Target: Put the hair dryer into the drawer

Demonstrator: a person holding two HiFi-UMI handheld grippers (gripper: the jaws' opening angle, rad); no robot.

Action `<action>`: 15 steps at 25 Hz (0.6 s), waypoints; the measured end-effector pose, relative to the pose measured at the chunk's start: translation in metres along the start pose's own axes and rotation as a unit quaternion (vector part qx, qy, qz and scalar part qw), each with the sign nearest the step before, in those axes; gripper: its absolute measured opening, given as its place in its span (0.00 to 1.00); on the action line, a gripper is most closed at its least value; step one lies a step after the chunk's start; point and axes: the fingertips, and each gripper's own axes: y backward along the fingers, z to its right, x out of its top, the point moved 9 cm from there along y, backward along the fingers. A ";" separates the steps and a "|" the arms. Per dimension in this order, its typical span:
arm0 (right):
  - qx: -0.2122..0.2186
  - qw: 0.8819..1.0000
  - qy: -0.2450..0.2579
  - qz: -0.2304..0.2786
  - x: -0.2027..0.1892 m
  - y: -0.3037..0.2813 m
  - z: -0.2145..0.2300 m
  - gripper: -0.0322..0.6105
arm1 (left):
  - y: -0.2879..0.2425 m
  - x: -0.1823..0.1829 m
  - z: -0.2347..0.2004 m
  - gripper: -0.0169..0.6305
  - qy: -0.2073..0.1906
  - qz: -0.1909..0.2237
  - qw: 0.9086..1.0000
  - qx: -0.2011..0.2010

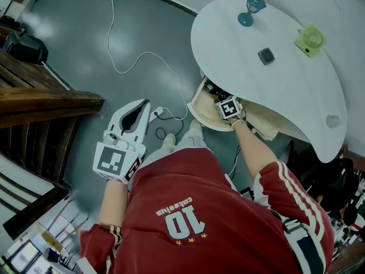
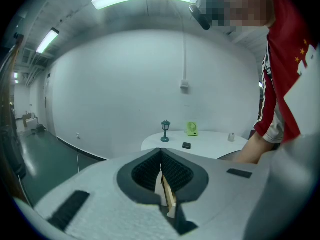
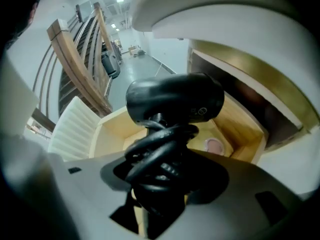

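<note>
A black hair dryer (image 3: pixel 175 101), its cord coiled round the handle, is clamped in my right gripper (image 3: pixel 160 184), which is shut on the coiled handle. It hangs over the open light-wood drawer (image 3: pixel 112 134) under the white table. In the head view the right gripper (image 1: pixel 219 99) reaches down into the drawer (image 1: pixel 197 104), and the dryer (image 1: pixel 212 88) shows only as a dark shape. My left gripper (image 1: pixel 137 114) is held out over the floor on the left, away from the drawer. Its jaws meet at the tip with nothing in them, as the left gripper (image 2: pixel 161 156) view also shows.
The white table (image 1: pixel 285 79) carries a teal lamp (image 1: pixel 251 10), a green fan (image 1: pixel 309 40) and a small dark square object (image 1: pixel 266 56). A pink round thing (image 3: pixel 214 145) lies inside the drawer. A white cable (image 1: pixel 142 56) trails over the floor. A wooden stair railing (image 1: pixel 34 96) stands at the left.
</note>
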 end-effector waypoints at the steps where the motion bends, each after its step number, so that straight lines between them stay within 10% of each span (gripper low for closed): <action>1: -0.006 1.000 -0.008 -0.007 -0.002 -0.001 0.001 0.45 | 0.001 -0.001 0.000 0.03 0.001 -0.001 1.000 0.001; 15: -0.075 0.997 -0.029 0.000 0.008 -0.001 0.003 0.45 | 0.005 -0.009 -0.004 0.03 0.006 -0.015 1.000 -0.001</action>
